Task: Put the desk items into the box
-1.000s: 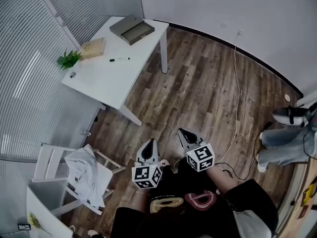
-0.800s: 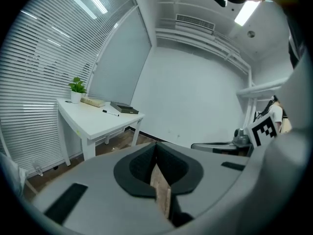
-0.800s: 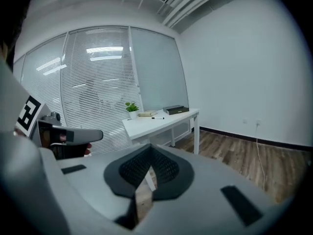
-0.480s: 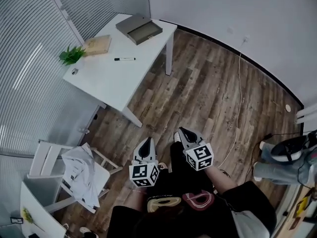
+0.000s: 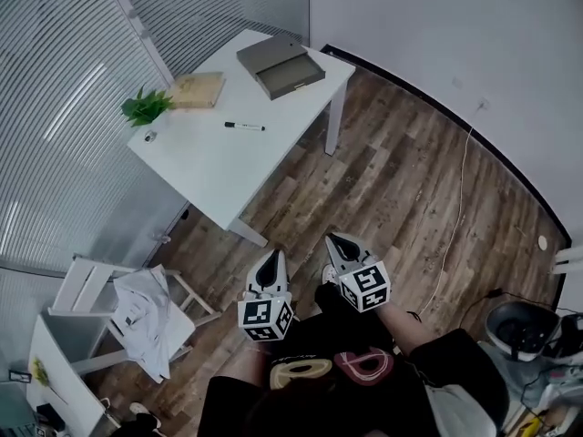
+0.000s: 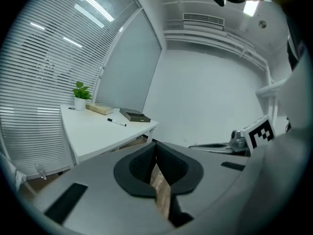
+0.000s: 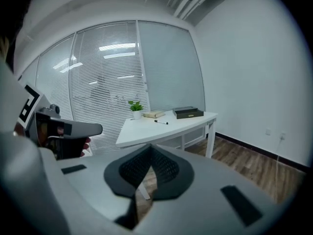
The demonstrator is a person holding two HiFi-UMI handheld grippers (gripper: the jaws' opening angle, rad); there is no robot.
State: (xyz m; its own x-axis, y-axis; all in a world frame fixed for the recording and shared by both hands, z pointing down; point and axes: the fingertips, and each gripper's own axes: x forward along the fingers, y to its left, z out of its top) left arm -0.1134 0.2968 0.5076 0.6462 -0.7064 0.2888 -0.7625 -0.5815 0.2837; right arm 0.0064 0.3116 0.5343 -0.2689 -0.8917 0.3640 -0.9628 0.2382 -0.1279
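Head view: surface (image 5: 209,167) with box (image 5: 281,65), pen (image 5: 244,127) and book (image 5: 196,90) sits nearer than a second ago, so the approach is under way; left gripper view: left gripper (image 6: 155,147) pressed together, empty; right gripper view: right gripper (image 7: 149,149) likewise, pen well ahead

The head camera looks steeply down from above the person onto the wooden floor (image 5: 392,180), with the left gripper (image 5: 271,256) and right gripper (image 5: 335,240) close beneath it and the white desk (image 5: 209,157) well ahead, upper left. Each gripper camera rides low, facing level along its own jaws toward that desk — the part all three views share — and catches the other gripper at its edge.
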